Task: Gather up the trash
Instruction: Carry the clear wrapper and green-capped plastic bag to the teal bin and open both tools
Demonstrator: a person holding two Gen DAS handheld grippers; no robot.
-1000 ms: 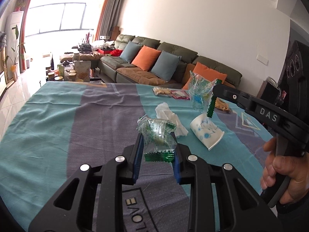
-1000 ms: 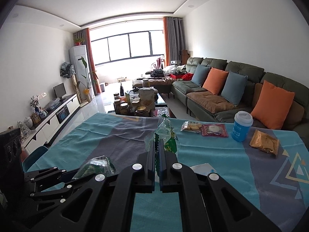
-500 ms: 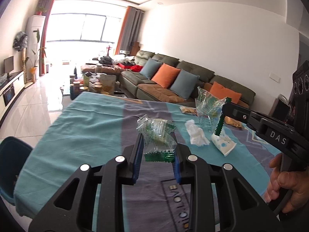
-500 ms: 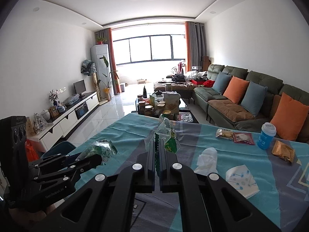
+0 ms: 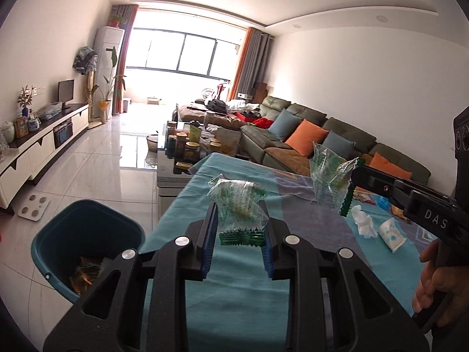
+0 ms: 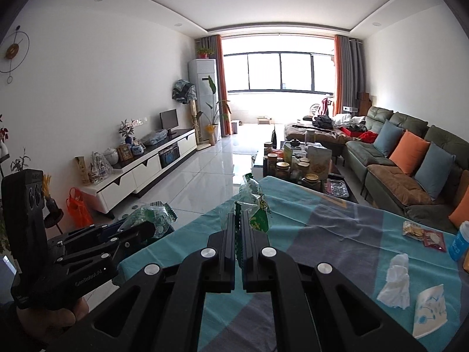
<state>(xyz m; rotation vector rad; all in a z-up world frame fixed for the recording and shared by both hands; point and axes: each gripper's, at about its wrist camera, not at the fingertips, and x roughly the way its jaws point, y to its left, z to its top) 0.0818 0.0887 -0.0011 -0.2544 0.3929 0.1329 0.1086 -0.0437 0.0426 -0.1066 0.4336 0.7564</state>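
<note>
Left wrist view: the left gripper [image 5: 239,228] pinches a crumpled green wrapper [image 5: 238,205] at frame centre, above the table edge [image 5: 176,205]; a blue bin [image 5: 88,243] sits lower left.

Right wrist view: the right gripper [image 6: 239,234], pressed together, pinches a second wrapper [image 6: 255,202] mid-frame.

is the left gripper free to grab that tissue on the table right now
Probably not: the left gripper is shut on a wrapper, and the right gripper hangs between it and the tissue.
</note>
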